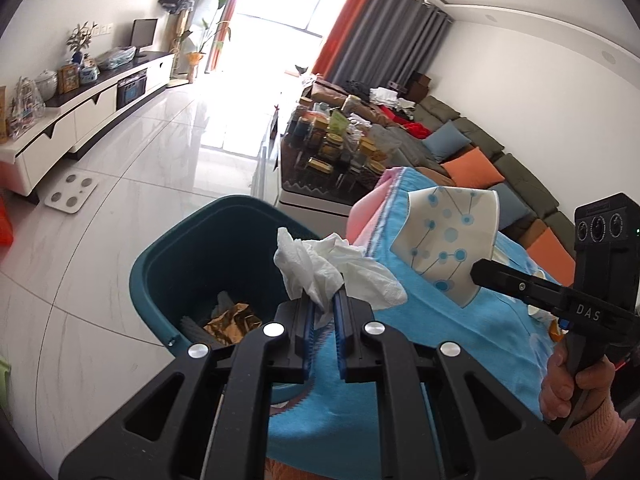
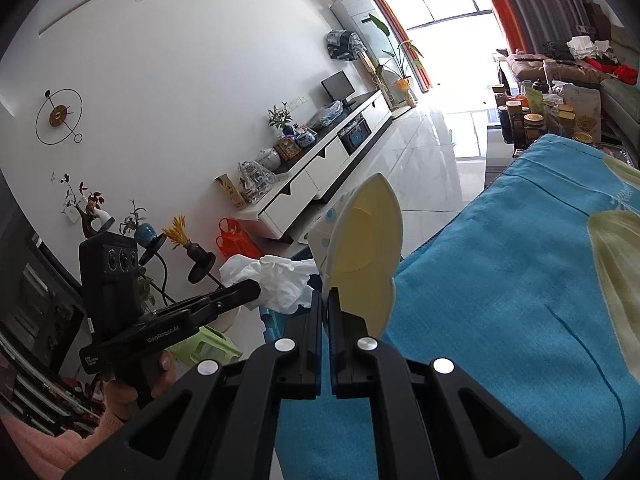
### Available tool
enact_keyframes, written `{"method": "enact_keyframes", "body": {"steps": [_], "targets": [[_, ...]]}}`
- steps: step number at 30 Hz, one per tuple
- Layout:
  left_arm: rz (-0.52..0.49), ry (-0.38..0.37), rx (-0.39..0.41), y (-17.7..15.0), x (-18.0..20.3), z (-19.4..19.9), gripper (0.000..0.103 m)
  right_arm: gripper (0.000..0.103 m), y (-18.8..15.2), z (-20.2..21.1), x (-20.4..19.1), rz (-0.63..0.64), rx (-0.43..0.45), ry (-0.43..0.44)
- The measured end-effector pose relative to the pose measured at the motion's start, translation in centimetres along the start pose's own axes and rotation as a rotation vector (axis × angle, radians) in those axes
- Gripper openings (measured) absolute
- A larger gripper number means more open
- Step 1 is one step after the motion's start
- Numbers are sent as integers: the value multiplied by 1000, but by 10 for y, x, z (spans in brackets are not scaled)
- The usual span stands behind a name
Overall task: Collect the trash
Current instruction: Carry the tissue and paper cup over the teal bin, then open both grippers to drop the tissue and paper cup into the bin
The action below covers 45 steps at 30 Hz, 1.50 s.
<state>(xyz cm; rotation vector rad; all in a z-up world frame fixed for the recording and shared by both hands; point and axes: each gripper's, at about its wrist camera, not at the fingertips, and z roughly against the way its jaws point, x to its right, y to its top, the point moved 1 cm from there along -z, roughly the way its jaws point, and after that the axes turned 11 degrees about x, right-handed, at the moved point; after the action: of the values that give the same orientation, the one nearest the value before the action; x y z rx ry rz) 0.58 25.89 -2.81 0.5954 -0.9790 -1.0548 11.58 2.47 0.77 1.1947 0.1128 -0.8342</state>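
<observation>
While the left tool [image 1: 323, 300] pinches a crumpled white tissue [image 1: 328, 266] beside the teal plastic bin [image 1: 160, 264], the right tool [image 2: 325, 300] clamps a flattened dotted paper cup [image 2: 360, 248] over the blue cloth; released early, either would likely miss the bin.

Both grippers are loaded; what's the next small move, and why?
Probably carry the left gripper a little further over the teal bin before releasing: its crumpled tissue hangs at the bin's near rim, while the right gripper holds a flattened paper cup.

Before me: blue blanket [image 1: 460, 328] spread wide. Beyond it, jars [image 1: 336, 144] crowding coffee table [image 1: 304, 190]. Bathroom scale [image 1: 71, 192] on tiled floor [image 1: 120, 240]. Wall clock [image 2: 59, 116] opposite.
</observation>
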Motion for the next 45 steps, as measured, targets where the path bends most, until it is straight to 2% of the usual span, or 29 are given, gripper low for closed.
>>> {"method": "enact_keyframes", "body": {"steps": [10, 21, 26, 31, 35, 37, 41, 43, 45], "targets": [[38, 71, -34, -6, -23, -21, 9, 2, 6, -53, -15, 33, -75, -23], [45, 117, -84, -15, -35, -47, 10, 2, 4, -105, -17, 37, -156, -63], [60, 135, -101, -19, -39, -60, 16, 8, 4, -117, -12, 10, -168, -76], [68, 144, -109, -23, -44, -70, 33, 9, 3, -109, -9, 1, -153, -75], [75, 142, -105, -24, -45, -71, 33, 10, 4, -92, -5, -3, -134, -69], [62, 136, -93, -24, -42, -67, 38, 11, 4, -82, -3, -2, -121, -68], [20, 104, -58, -22, -26, -54, 42, 21, 2, -54, -1, -1, -84, -58], [-5, 81, -37, -20, -13, -46, 51, 23, 1, -36, 0, 13, -59, -60], [-35, 44, -14, -19, 4, -38, 54, 25, 0, -15, 2, 24, -26, -69]]}}
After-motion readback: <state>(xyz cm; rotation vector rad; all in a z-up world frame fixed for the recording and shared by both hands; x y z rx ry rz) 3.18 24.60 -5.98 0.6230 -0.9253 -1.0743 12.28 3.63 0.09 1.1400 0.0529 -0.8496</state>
